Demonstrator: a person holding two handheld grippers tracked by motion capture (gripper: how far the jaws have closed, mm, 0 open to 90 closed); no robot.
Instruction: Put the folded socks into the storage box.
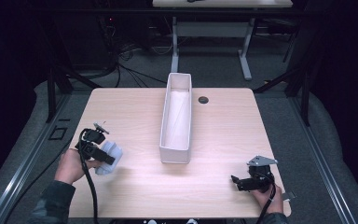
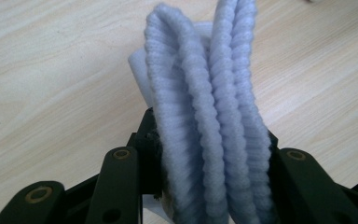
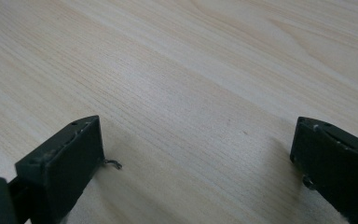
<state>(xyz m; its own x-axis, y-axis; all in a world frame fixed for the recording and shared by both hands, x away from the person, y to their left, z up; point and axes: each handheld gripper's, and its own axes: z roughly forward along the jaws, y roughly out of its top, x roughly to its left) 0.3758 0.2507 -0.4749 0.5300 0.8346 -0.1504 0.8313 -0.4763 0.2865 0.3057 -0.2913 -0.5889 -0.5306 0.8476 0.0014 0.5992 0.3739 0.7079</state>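
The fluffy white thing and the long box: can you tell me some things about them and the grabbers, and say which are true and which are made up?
1. The left gripper is squeezing a fluffy white cloth. True.
2. The right gripper is holding something too. False: its jaws stand wide apart with just bare table between them.
3. The long white box sits in the middle of the table. True.
4. The cloth is already inside the box. False: it is at the table's near left, well apart from the box.
5. A small dark round spot sits on the table beside the box's far end. True.
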